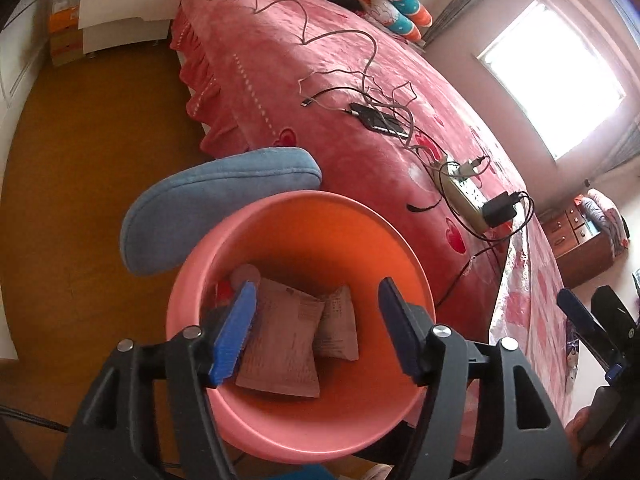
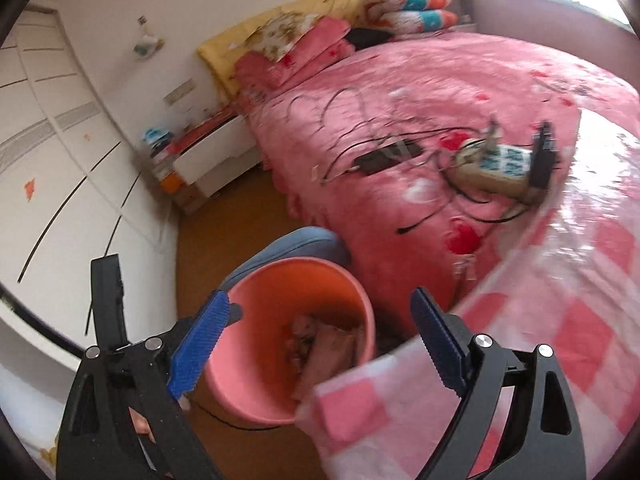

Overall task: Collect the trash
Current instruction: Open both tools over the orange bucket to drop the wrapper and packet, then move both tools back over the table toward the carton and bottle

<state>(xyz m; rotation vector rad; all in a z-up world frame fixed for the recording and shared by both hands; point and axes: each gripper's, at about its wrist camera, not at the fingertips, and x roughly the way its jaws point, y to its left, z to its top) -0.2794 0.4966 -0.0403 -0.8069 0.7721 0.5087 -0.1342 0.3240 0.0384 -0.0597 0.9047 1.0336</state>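
Pink bin [image 1: 280, 420]: wrappers [image 1: 288, 344] sharp left view, blurred right.

A pink-covered bed [image 1: 320, 80] stands on brown floor [image 1: 100, 140] beside a bright window [image 1: 560, 80].

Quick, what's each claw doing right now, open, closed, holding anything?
Left claw: open, empty, above the round pink plastic bin.
Right claw: open, empty.
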